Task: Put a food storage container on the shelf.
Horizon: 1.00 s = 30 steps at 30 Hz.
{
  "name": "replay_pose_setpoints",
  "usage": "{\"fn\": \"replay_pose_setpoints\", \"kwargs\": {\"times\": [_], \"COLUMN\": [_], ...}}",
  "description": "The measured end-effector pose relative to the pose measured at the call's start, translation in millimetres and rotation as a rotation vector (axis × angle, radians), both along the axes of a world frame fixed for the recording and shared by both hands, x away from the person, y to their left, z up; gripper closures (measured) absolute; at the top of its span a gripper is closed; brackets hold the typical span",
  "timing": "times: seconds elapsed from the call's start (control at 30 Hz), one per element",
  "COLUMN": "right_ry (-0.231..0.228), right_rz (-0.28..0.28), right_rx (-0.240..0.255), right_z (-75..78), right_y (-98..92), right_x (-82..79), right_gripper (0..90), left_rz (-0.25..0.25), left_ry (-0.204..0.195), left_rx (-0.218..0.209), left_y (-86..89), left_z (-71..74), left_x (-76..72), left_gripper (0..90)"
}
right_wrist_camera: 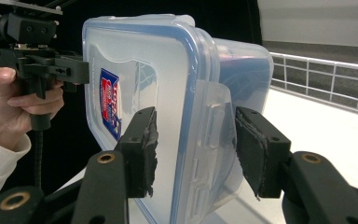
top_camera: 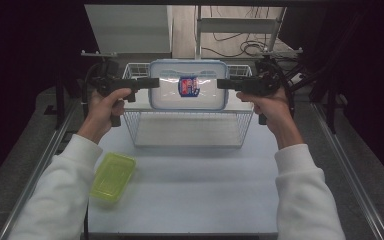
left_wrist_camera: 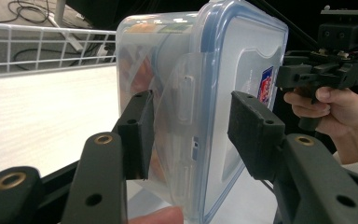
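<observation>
The left gripper (top_camera: 150,82) clamps the left end of the clear lidded container (top_camera: 188,85), held up above the wire basket (top_camera: 187,129). A red-and-blue label (top_camera: 189,85) sits on its lid, the writing too small to read. The right gripper (top_camera: 225,83) clamps the opposite end

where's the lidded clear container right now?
In the high view, the clear container is centre-back, held above the white wire basket between the left gripper and right gripper, one on each short end.
</observation>
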State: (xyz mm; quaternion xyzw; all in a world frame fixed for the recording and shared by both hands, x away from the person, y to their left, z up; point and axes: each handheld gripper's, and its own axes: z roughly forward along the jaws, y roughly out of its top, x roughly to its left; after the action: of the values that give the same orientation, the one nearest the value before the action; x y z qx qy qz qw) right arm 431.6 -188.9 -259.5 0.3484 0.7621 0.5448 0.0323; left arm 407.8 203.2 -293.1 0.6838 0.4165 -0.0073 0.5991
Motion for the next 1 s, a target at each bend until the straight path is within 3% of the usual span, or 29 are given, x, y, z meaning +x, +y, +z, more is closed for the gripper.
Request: {"fn": "replay_pose_setpoints", "kwargs": {"times": [0.17, 0.43, 0.5, 0.6, 0.87, 1.0], "right_ry": [0.044, 0.095, 0.106, 0.113, 0.186, 0.25], "right_rz": [-0.017, -0.017, -0.017, -0.016, -0.036, -0.07], "right_rx": [-0.002, -0.018, -0.002, 0.005, 0.027, 0.048], "right_z": [-12.3, -26.3, -28.0, -28.9, -30.2, -32.0], "right_y": [3.2, 5.1, 4.4, 3.7, 4.2, 5.4], "right_x": [20.0, 43.4, 47.6, 52.0, 65.9, 75.8], "right_gripper": [50.2, 49.7, 49.7, 49.8, 48.7, 47.9], "left_rz": [0.003, 0.006, 0.01, 0.011, 0.039, 0.051], "left_ry": [0.045, 0.103, 0.101, 0.113, 0.177, 0.212], "left_rx": [-0.003, -0.006, -0.002, -0.013, -0.06, -0.077], "left_y": [2.2, 2.5, 2.4, 2.8, 3.4, 3.7], "left_z": [-11.6, -24.3, -24.0, -25.0, -28.2, -30.5], "left_x": [21.5, 39.2, 41.4, 46.0, 58.2, 66.8], "left_gripper": [52.3, 52.3, 52.4, 52.3, 52.0, 51.7]}}
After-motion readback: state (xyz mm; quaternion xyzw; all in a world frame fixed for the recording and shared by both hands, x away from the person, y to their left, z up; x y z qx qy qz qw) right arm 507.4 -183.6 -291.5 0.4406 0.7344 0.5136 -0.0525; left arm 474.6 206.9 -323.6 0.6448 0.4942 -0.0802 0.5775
